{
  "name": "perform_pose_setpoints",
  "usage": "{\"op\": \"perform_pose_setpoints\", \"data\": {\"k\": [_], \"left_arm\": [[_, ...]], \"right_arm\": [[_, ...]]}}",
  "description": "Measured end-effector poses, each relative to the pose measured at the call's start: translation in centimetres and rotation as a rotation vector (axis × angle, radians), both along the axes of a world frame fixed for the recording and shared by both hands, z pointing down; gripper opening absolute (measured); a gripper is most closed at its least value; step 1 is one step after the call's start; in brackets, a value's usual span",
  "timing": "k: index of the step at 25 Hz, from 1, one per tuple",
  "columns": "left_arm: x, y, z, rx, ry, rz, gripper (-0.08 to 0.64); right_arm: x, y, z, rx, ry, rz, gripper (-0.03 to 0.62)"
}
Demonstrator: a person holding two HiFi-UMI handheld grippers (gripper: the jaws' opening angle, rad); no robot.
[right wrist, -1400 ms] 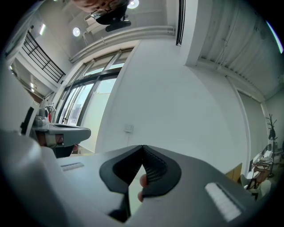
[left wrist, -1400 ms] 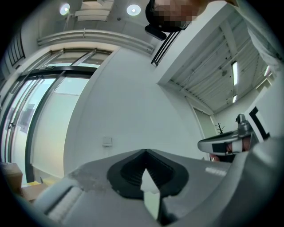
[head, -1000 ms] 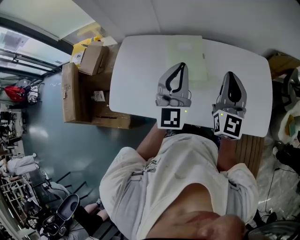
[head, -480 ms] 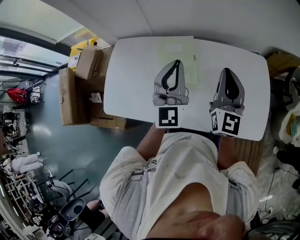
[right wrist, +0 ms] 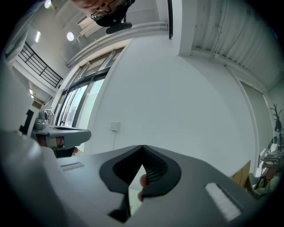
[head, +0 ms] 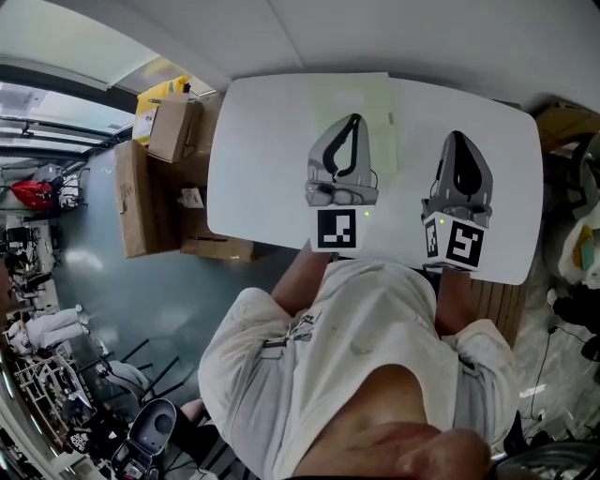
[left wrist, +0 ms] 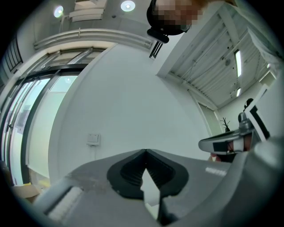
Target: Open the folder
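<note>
smooth wht table (head: 262, 159), plastic folder (head: 361, 94), cardbd boxes (head: 139, 192)

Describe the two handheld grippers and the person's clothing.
The left gripper and right gripper are grey shells tapering to a point, lined with black ribbed pads. Each carries a white cube with black square markers. The person wears a pale short-sleeved shirt.

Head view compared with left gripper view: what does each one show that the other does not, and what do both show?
Only the head view shows the white table, the pale green folder lying flat on it, and the cardboard boxes beside the table. Only the left gripper view shows a white wall with a switch plate, ceiling lights and tall windows. Both show the left gripper with its jaws together and nothing between them, and part of the right gripper.
</note>
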State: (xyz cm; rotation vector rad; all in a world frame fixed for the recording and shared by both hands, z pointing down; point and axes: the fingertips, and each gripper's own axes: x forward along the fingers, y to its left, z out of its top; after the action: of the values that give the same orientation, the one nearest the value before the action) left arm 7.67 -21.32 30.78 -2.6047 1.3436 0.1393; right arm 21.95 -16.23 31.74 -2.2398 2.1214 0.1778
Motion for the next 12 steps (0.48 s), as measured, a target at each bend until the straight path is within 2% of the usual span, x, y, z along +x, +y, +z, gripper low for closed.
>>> {"op": "perform_pose_setpoints", "data": {"k": [12], "left_arm": [[0.7,-1.8,1.6,-0.033,-0.044,0.023,0.005]], "right_arm": [[-0.3,-2.0,0.3,-0.006,0.021,0.008,0.002]]}}
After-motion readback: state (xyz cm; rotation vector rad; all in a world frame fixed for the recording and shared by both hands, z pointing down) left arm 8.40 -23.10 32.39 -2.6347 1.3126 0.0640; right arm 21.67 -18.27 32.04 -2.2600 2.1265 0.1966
